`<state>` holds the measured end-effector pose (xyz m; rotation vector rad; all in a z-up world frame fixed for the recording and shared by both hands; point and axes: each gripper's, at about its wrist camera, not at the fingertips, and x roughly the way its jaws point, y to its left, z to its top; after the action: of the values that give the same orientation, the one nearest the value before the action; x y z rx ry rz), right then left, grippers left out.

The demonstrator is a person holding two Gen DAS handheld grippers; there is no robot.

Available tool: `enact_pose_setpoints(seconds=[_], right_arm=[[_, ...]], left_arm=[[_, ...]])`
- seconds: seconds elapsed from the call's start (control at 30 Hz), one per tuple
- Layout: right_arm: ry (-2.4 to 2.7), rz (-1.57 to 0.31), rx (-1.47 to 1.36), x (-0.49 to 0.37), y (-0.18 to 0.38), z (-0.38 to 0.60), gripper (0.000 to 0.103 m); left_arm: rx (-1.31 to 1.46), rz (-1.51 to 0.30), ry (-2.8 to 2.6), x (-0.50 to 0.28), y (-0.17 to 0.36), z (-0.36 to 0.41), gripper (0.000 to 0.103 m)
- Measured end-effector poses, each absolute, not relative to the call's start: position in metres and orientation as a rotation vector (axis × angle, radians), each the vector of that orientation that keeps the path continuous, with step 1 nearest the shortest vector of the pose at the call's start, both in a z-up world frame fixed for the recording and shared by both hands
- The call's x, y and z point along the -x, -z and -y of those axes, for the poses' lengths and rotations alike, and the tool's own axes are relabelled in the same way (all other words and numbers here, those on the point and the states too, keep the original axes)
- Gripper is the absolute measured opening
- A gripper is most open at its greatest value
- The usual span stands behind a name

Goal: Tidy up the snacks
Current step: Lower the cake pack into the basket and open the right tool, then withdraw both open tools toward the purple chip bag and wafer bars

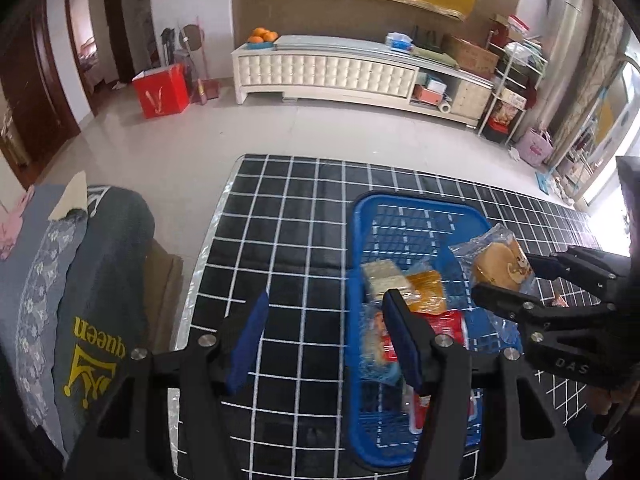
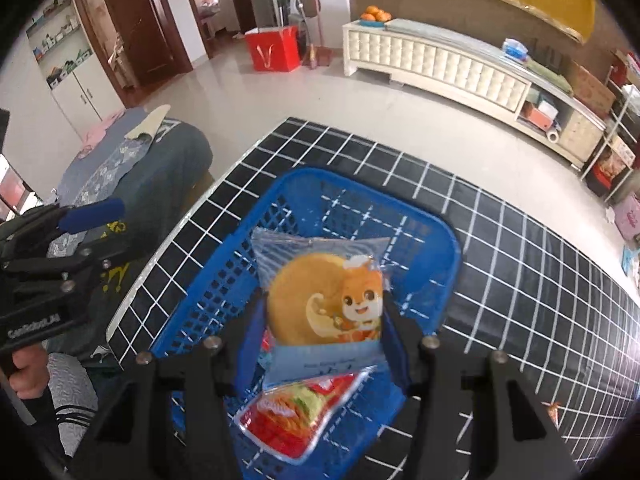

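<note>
A blue plastic basket [image 1: 420, 204] [image 2: 436, 232] stands on the black grid-patterned table [image 1: 280, 240] [image 2: 520, 280]. Inside lie a pale cracker pack [image 1: 382, 276], an orange snack pack [image 1: 428, 288] and a red packet [image 1: 452, 326] [image 2: 296, 416]. My right gripper [image 2: 316, 324] [image 1: 506, 280] is shut on a clear-wrapped round cake with a cartoon squirrel [image 2: 320, 296] [image 1: 498, 266], held above the basket. My left gripper [image 1: 326, 320] [image 2: 86, 220] is open with nothing between its fingers, hovering over the table at the basket's left edge.
A sofa with grey and blue cloths [image 1: 80, 280] [image 2: 132, 168] stands left of the table. Beyond the tiled floor are a white low cabinet [image 1: 340, 72] [image 2: 440, 60], a red box [image 1: 162, 90] [image 2: 274, 50] and cluttered shelves [image 1: 516, 80] at the right.
</note>
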<state>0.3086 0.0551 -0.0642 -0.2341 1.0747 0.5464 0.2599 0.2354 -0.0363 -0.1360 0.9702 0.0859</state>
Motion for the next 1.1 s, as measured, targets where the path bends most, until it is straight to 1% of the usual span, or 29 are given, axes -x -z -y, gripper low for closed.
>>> enact_pose_setpoints(seconds=[0.33, 0.57, 0.63, 0.7, 0.77, 0.93, 1.1], right_arm=[[-0.525, -1.155, 0.27, -0.335, 0.105, -0.087, 0.058], [-0.536, -1.164, 0.27, -0.342, 0.115, -0.094, 0.059], [-0.538, -1.186, 0.244, -0.344, 0.116, -0.091, 0.065], [-0.545, -1.172, 0.223, -0.342, 0.109, -0.086, 0.08], [-0.554, -1.136, 0.226, -0.337, 0.098, -0.082, 0.087], [-0.563, -1.08, 0.181, -0.323, 0.067, -0.059, 0.087], [-0.547, -1.036, 0.182, -0.304, 0.04, -0.033, 0.087]], left_arm=[[0.185, -0.993, -0.085, -0.271, 0.058, -0.263, 0.057], [0.203, -1.012, -0.084, -0.276, 0.073, -0.267, 0.057], [0.208, -1.016, -0.087, -0.275, 0.074, -0.267, 0.057], [0.207, -1.019, -0.088, -0.272, 0.072, -0.266, 0.057], [0.2, -1.013, -0.087, -0.269, 0.068, -0.264, 0.057], [0.195, -0.999, -0.081, -0.262, 0.056, -0.252, 0.057], [0.153, -0.97, -0.059, -0.252, 0.033, -0.224, 0.057]])
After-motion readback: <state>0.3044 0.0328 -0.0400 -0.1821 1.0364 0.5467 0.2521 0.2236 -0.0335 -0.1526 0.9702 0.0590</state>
